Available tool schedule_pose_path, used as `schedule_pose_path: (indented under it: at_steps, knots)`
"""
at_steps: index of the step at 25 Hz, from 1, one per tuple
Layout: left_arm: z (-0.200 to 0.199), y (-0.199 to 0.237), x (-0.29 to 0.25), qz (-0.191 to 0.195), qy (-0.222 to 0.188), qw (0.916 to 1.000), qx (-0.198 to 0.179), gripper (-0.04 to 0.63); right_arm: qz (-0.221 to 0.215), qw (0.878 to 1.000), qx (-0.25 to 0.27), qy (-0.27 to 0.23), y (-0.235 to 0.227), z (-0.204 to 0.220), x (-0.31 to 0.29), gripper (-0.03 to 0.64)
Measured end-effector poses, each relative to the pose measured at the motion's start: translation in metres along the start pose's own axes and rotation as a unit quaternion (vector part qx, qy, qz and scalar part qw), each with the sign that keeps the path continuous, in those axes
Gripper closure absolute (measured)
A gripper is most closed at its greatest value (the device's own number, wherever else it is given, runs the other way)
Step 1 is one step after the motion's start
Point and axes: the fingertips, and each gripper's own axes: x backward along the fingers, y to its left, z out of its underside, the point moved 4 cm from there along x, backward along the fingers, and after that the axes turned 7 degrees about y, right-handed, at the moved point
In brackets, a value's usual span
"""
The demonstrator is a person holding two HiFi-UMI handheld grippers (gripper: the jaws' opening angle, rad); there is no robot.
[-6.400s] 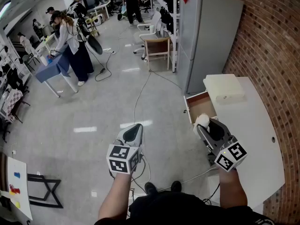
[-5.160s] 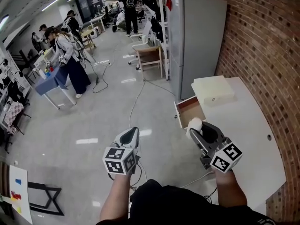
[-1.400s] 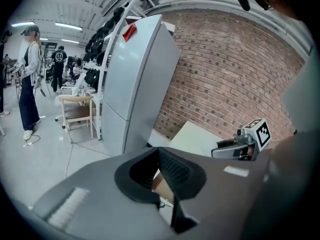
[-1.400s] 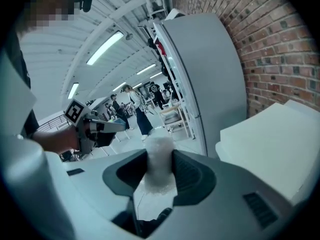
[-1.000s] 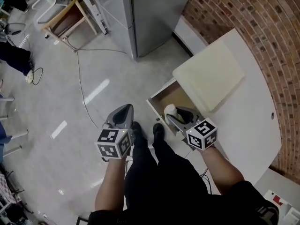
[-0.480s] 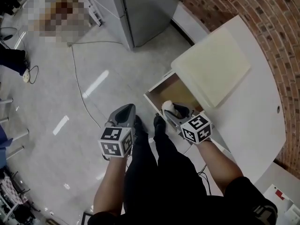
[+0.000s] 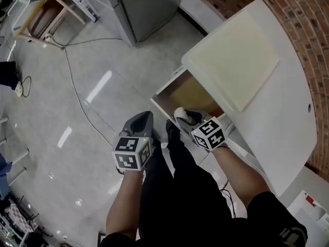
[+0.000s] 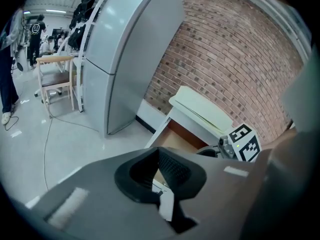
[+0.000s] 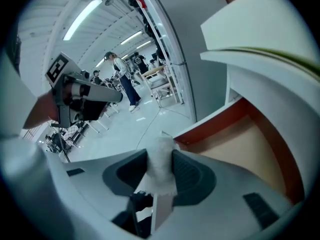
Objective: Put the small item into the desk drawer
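Observation:
The small item point(image 7: 179, 111) is a soft white lump, and my right gripper point(image 7: 181, 116) is shut on it. In the right gripper view the small item point(image 9: 160, 168) sticks up between the pads, with the open desk drawer point(image 9: 235, 144) just beyond and below. In the head view the desk drawer point(image 7: 191, 93) stands pulled out of the white desk point(image 7: 288, 117), and the item hangs over its near front corner. My left gripper point(image 7: 144, 119) hovers to the left over the floor, shut with nothing in it. In its own view the left gripper point(image 8: 157, 153) points towards the drawer point(image 8: 172, 138).
A cream slab point(image 7: 234, 58) lies on the desk above the drawer. A tall grey cabinet point(image 7: 149, 4) stands beyond, and a brick wall point(image 7: 303, 14) runs at right. A cable point(image 7: 77, 91) trails over the floor. The person's shoes point(image 7: 172, 130) are beside the drawer.
Both grippers have come down. The right one, still gripping the white item, now sits closer to the drawer's front corner. The left has dropped beside it.

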Motion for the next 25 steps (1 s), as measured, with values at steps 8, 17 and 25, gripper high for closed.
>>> schedule_pose_path:
  at_steps: [8, 17, 25]
  knots:
    - [0.013, 0.022, -0.024, -0.004, 0.026, 0.9996, 0.001, 0.583, 0.016, 0.999, -0.028, 0.024, -0.038, 0.021, -0.033, 0.457]
    - [0.021, 0.028, -0.046, 0.012, 0.047, 0.9988, -0.005, 0.583, 0.026, 0.997, -0.032, 0.069, -0.069, 0.033, -0.077, 0.457]
    - [0.035, 0.035, -0.055, 0.017, 0.065, 0.9977, 0.005, 0.583, 0.037, 0.991, -0.04, 0.12, -0.088, 0.056, -0.118, 0.457]
